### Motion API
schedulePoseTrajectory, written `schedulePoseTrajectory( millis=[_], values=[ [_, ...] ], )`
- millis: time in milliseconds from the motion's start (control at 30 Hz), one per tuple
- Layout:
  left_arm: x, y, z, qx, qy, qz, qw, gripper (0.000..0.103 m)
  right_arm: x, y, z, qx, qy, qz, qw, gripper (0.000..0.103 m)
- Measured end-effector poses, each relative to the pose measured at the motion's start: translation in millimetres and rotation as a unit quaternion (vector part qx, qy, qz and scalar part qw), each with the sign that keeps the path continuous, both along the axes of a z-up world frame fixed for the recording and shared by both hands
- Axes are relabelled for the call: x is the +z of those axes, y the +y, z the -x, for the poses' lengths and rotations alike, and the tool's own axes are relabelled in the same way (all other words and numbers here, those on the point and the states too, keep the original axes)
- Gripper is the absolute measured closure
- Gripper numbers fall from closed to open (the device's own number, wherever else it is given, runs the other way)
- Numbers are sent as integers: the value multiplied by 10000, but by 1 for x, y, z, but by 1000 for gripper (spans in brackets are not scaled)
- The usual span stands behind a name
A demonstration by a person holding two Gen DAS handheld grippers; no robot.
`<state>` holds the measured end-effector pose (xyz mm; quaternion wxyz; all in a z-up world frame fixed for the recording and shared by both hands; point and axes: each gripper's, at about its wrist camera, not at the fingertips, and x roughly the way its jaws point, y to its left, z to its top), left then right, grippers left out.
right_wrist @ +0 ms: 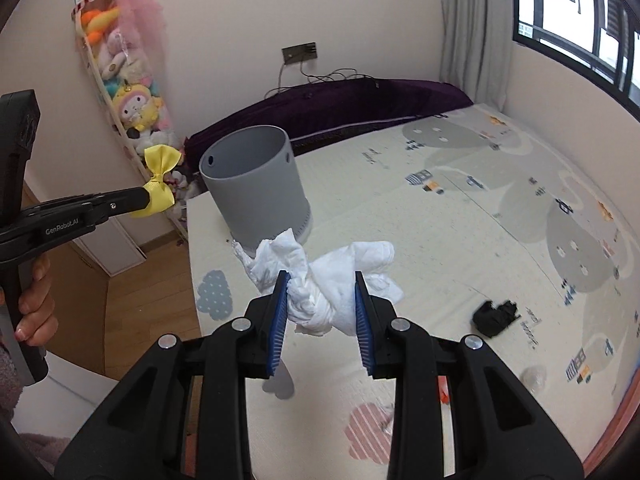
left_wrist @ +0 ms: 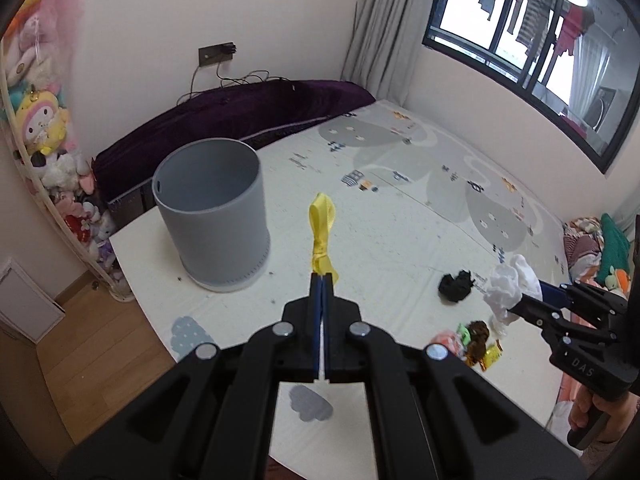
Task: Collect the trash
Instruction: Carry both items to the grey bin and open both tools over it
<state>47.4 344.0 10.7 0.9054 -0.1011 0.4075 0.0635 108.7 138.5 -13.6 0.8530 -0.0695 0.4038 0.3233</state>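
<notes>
now we see the left gripper (left_wrist: pixel 322 277) clenched on a yellow satin ribbon bow (left_wrist: pixel 321 236), and the right gripper (right_wrist: pixel 322 286) grasping a crumpled white tissue wad (right_wrist: pixel 320 280). both are in the air above the play mat (left_wrist: pixel 400 208). beyond them an open grey round bin (left_wrist: pixel 212 216) stands upright on this mat, and a small black crumpled scrap (right_wrist: pixel 495 315) lies apart on it.

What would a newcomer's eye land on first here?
Probably the yellow bow pinched in the shut left tongs, held up in front of the grey bin on the mat. Next, the white tissue wad clamped in the right tongs, with a black scrap lying on the mat to the right.
</notes>
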Motion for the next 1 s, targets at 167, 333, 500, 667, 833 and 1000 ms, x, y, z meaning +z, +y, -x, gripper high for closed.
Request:
schedulePoseTrajectory(
  millis=[167,333,500,667,833,1000],
  values=[
    [-1,98,-46,110,-45,-265,9996,102,16,125,-44,396,-173,-169,9989,74],
    [-11,174,-79,294,8,-288,9992,102,24,229,-95,725,-371,-178,9965,73],
    [-31,218,-106,416,129,-159,9989,102,13,298,-140,918,-317,33,9953,70],
    [-53,243,-129,414,270,26,9988,102,-11,337,-171,946,-47,187,9953,36],
    [-74,253,-145,412,440,145,9981,102,-24,357,-185,932,-58,358,9950,35],
    [-85,250,-159,290,527,207,9980,102,-27,348,-191,804,-86,489,9955,35]
  ],
)
